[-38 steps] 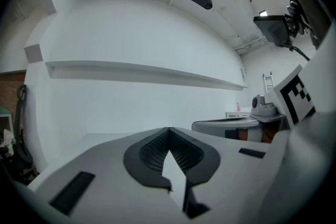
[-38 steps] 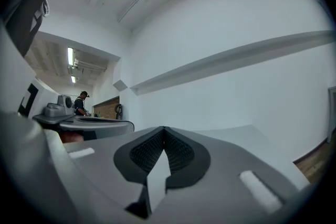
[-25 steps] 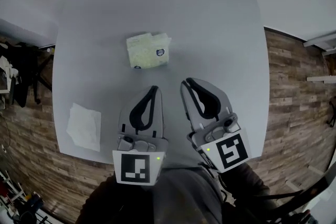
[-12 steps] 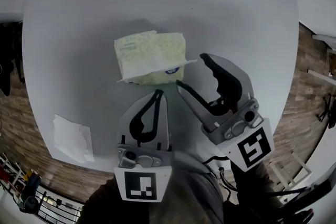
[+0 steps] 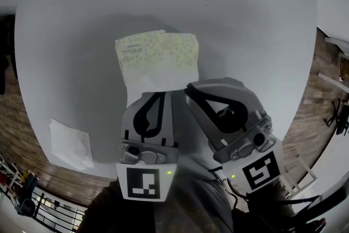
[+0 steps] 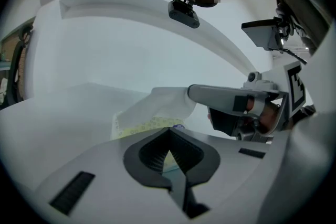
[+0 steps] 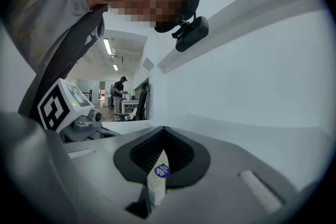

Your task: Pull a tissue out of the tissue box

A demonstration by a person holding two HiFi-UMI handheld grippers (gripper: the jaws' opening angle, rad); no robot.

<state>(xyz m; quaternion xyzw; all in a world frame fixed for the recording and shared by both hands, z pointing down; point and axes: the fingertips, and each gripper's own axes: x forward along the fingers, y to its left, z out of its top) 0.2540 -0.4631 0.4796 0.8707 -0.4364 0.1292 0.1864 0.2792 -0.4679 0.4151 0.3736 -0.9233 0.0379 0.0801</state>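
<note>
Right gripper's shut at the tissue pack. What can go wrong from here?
1. The right gripper is shut on the pack's blue-stickered flap, not the white tissue. A pull would likely lift or drag the tissue pack, or tear the flap.
2. The left gripper, jaws together, sits at the tissue's near edge. I can't tell whether it pins the pack, so the pack may slide.

Pale yellow-green tissue box (image 5: 157,52) lying flat; white tissue (image 5: 148,83) protruding from near edge.
</note>
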